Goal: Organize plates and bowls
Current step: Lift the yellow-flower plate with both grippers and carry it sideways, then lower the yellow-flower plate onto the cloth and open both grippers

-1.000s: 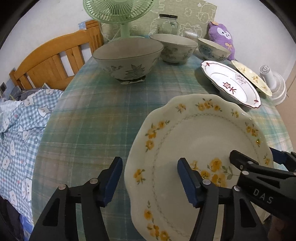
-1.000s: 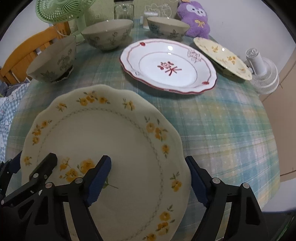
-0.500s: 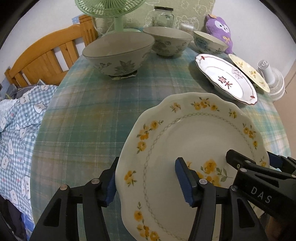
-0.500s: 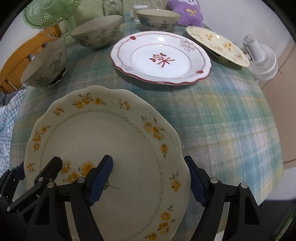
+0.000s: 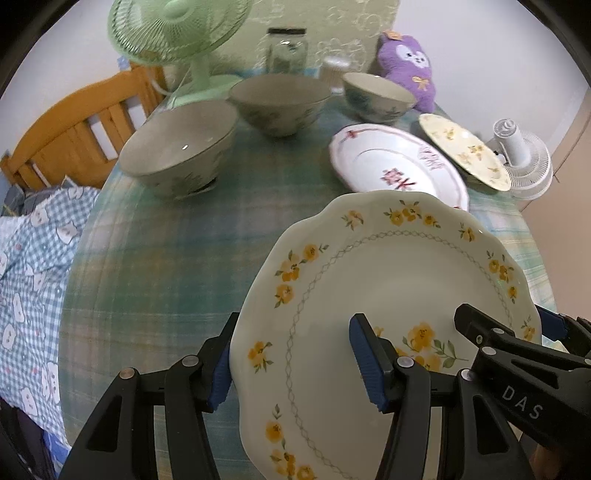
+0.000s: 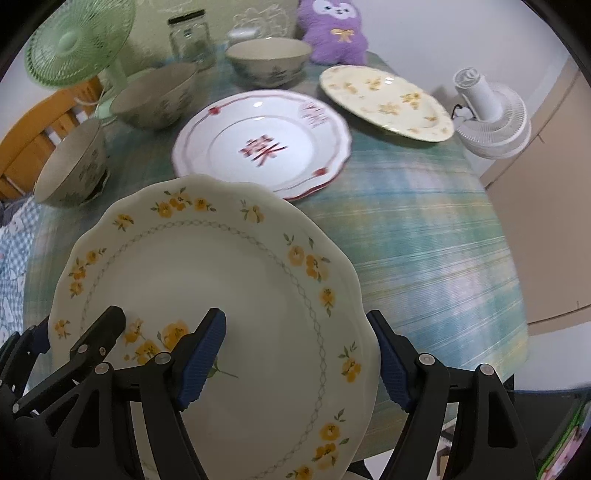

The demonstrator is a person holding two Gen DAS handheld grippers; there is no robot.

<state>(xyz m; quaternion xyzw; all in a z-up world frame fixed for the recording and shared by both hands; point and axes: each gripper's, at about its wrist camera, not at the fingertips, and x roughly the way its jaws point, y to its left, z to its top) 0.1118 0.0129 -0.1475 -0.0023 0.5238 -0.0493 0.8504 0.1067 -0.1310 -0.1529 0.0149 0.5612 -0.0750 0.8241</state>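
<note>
A large cream plate with yellow flowers (image 5: 399, 280) (image 6: 207, 280) hangs above the checked tablecloth, gripped from both sides. My left gripper (image 5: 293, 362) is shut on its left rim, one pad on top, the other hidden beneath. My right gripper (image 6: 295, 360) is shut on the right rim the same way. The plate's far edge overlaps a white plate with red trim (image 6: 266, 144) (image 5: 391, 162). Behind that lies a smaller yellow-flowered plate (image 6: 384, 99). Three floral bowls (image 5: 177, 155) (image 5: 280, 103) (image 5: 376, 96) stand at the far left and back.
A green fan (image 5: 177, 33), a glass jar (image 5: 286, 50) and a purple plush toy (image 5: 406, 62) line the table's back edge. A small white fan (image 6: 487, 114) stands off the right side. A wooden chair (image 5: 74, 125) and blue checked cloth (image 5: 33, 280) lie left.
The left gripper closed onto the plate's left rim. Both grippers then lifted the flowered plate and carried it toward the red-trimmed plate, whose near edge it now covers.
</note>
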